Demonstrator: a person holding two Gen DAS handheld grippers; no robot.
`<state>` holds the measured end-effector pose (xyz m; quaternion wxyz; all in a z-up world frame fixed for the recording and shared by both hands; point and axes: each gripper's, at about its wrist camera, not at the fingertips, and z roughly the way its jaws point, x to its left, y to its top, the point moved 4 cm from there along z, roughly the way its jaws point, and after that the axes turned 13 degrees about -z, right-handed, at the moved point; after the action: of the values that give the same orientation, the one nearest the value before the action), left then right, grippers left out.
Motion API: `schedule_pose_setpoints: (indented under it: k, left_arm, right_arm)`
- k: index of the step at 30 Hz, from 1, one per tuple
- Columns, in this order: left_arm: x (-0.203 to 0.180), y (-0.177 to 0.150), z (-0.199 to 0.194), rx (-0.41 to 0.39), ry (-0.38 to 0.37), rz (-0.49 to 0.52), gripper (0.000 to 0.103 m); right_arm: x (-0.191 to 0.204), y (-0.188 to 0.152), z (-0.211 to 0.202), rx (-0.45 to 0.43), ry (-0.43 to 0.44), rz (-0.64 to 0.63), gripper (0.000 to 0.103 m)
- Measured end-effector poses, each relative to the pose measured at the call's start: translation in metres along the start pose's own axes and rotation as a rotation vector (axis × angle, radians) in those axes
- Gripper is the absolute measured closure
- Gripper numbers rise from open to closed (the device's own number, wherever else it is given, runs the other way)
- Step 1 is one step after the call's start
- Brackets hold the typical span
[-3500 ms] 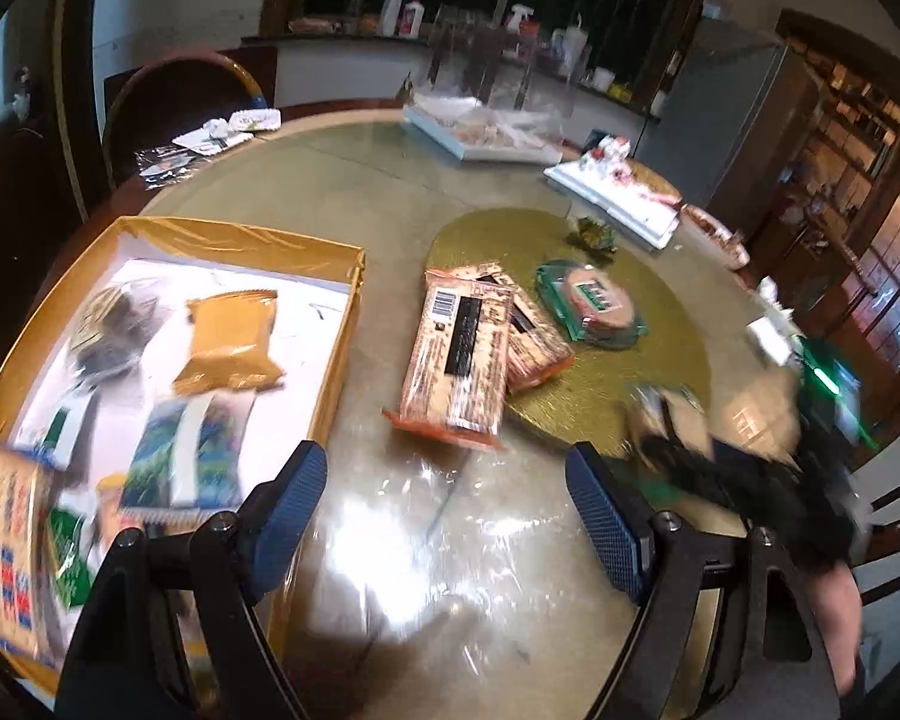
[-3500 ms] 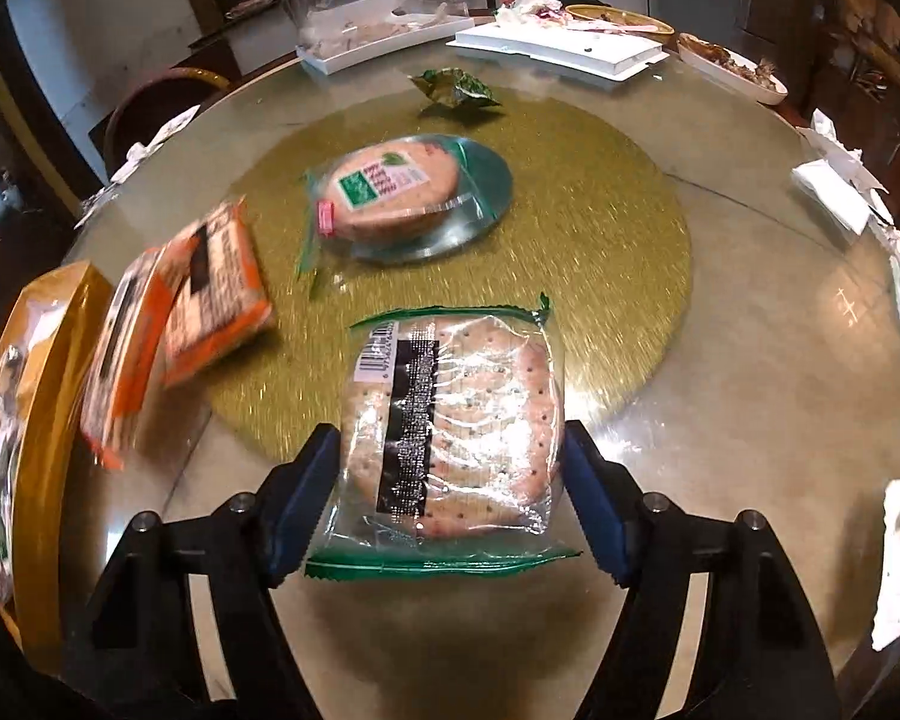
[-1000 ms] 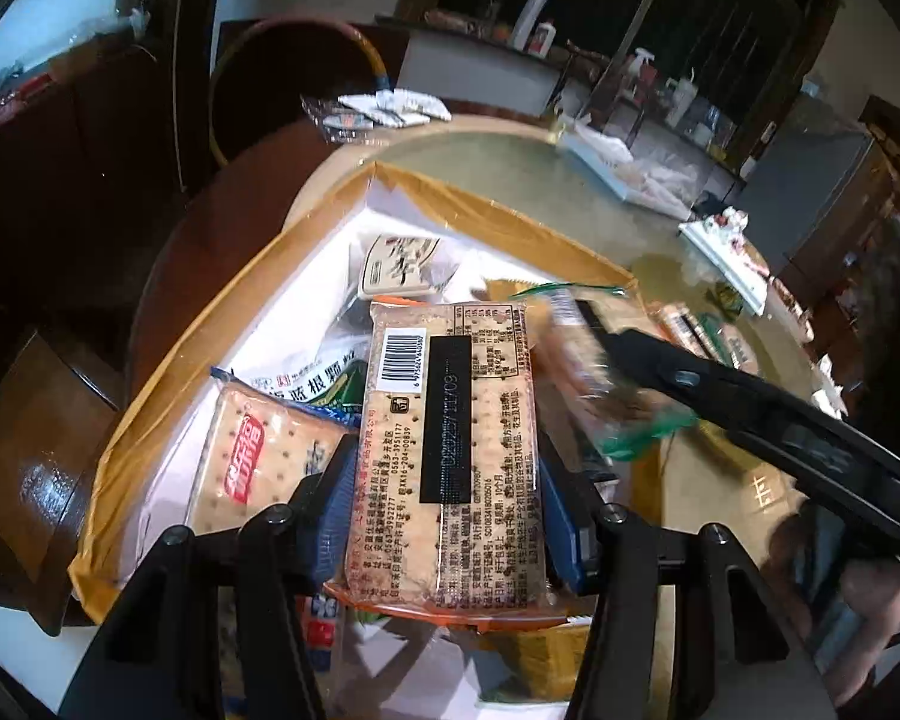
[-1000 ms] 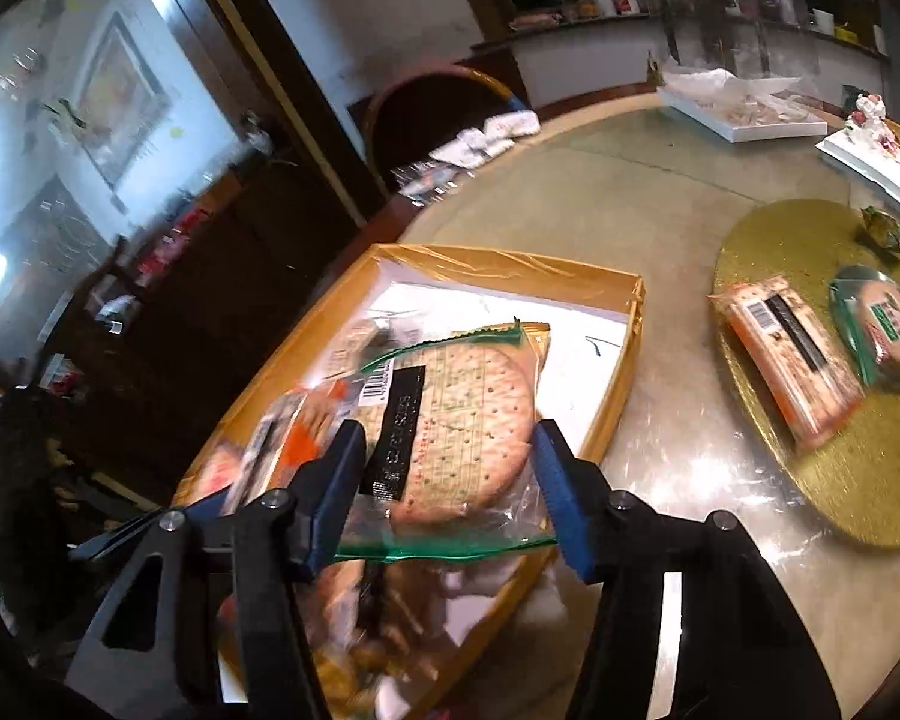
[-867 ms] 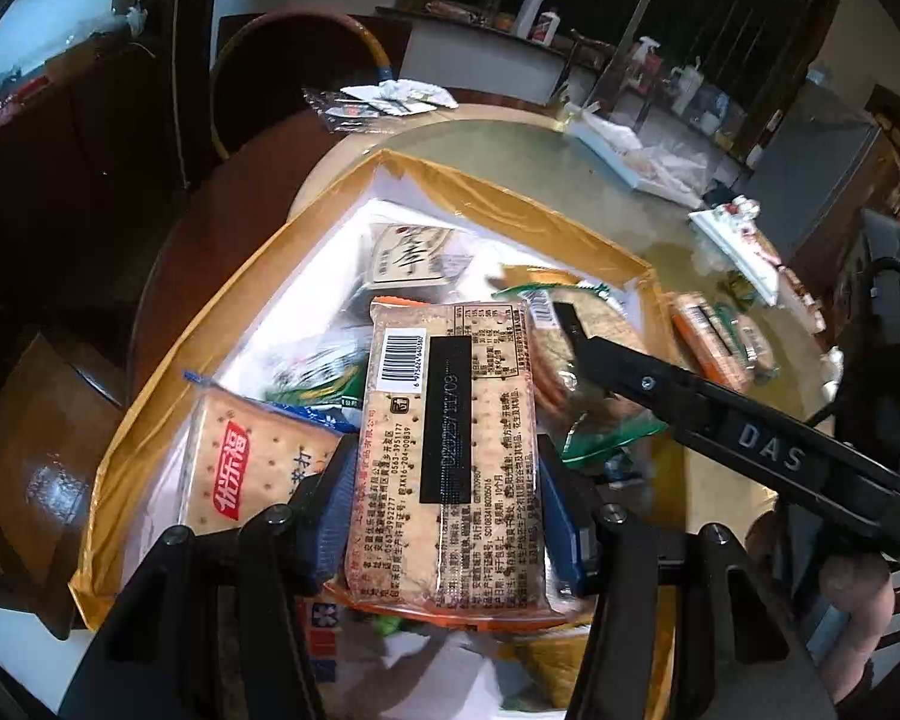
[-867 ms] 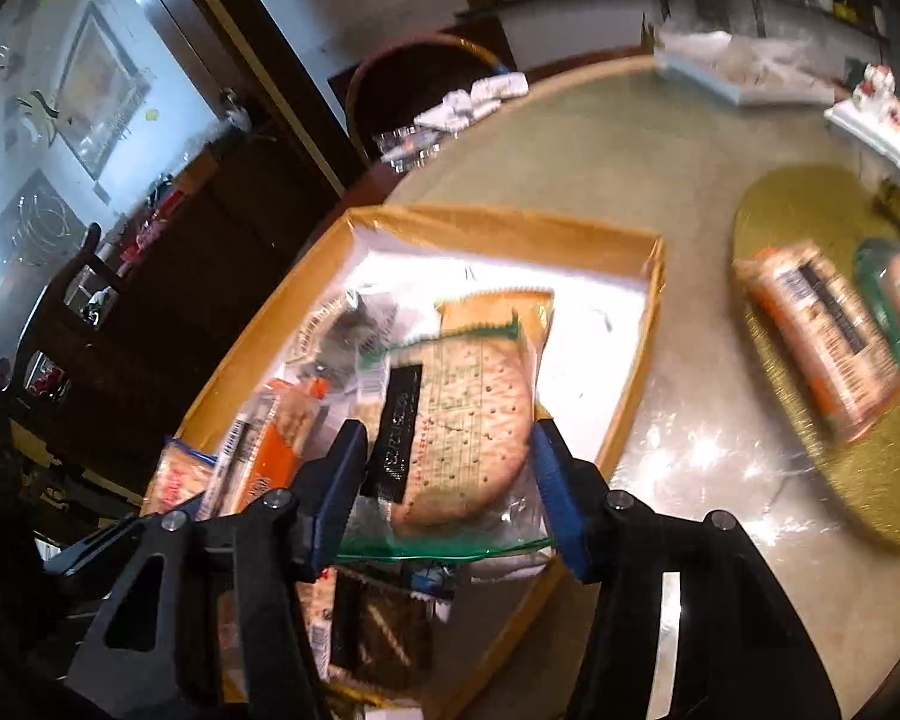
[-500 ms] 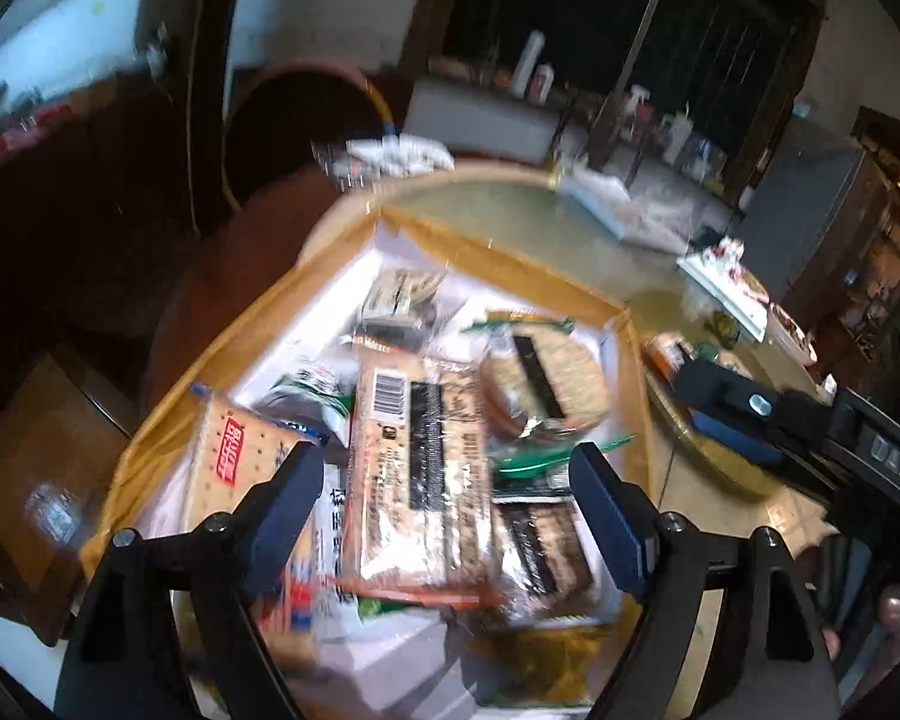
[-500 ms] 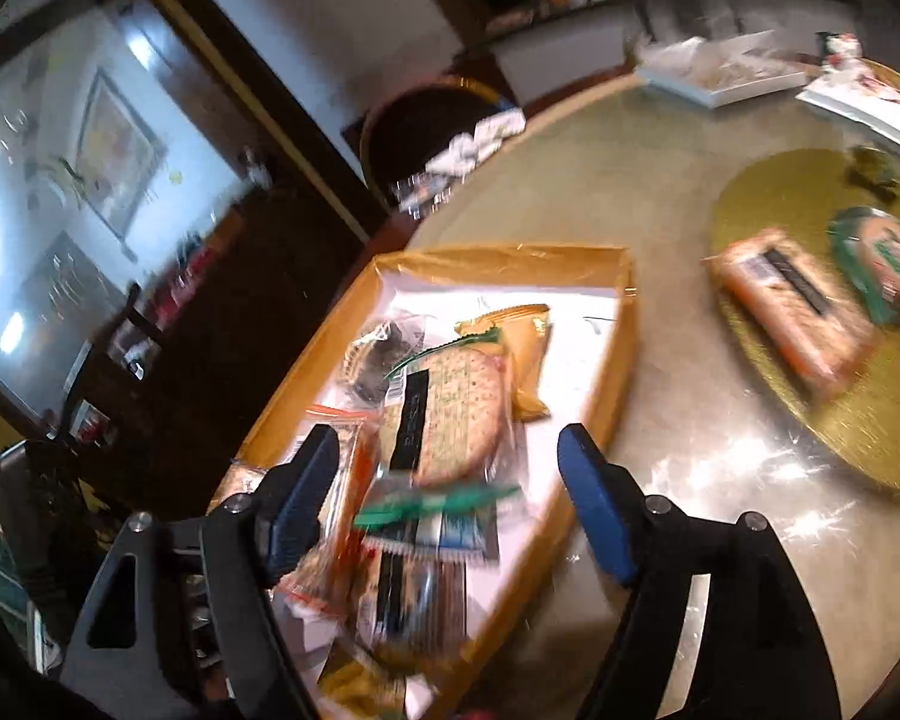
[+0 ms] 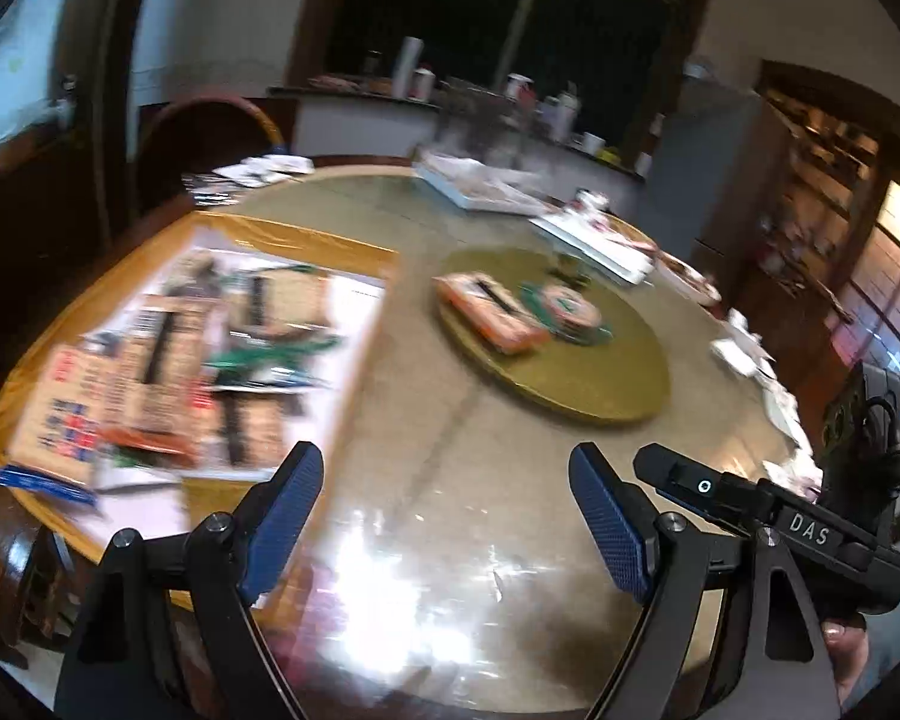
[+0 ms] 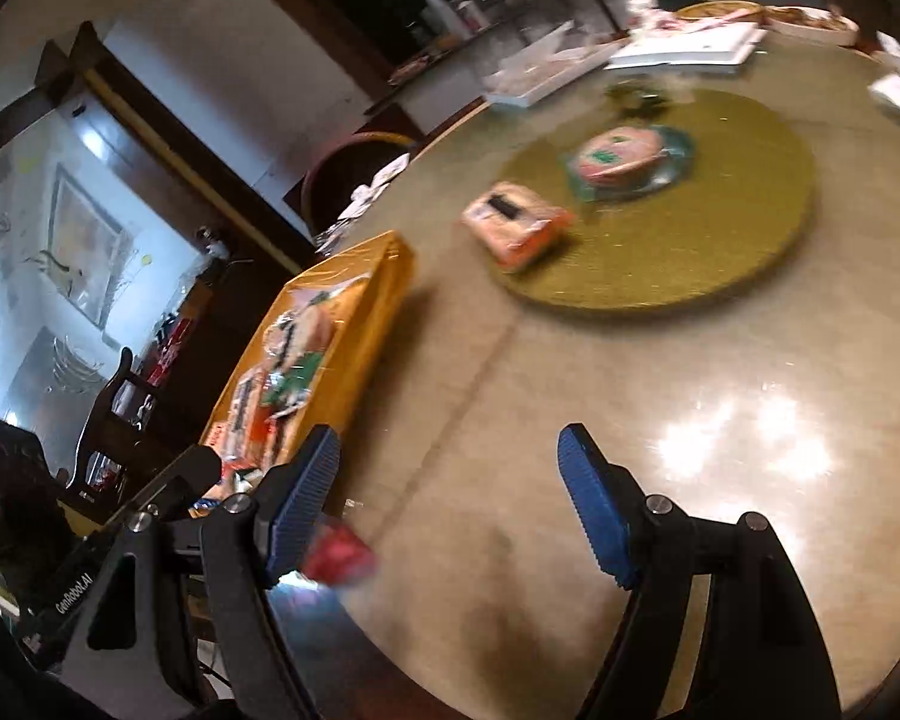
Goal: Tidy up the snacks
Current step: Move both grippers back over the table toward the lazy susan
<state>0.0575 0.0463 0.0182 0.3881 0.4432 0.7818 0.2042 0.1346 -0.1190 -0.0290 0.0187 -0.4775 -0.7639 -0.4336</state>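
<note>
Both the left hand-held gripper (image 9: 444,516) and right hand-held gripper (image 10: 450,504) are released and empty; reaching together for the cracker pack (image 9: 487,312), they could collide

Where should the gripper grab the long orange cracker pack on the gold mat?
Probably across the narrow width of the orange cracker pack, near its middle, coming down from above. It lies flat on the gold mat, so its long side edges are free; the round green-wrapped snack sits close by one end.
</note>
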Motion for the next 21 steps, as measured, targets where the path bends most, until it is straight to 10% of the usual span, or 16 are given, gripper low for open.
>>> schedule_pose_setpoints:
  k: [11, 21]
  left_arm:
    - [-0.045, -0.018, 0.007, 0.055, -0.054, 0.047, 0.019]
    - [-0.032, -0.009, 0.019, 0.07, -0.055, -0.007, 0.019]
  right_arm:
    - [-0.044, 0.015, -0.056, -0.082, -0.071, 0.022, 0.027]
    - [-0.087, 0.086, -0.003, 0.029, -0.094, 0.003, 0.027]
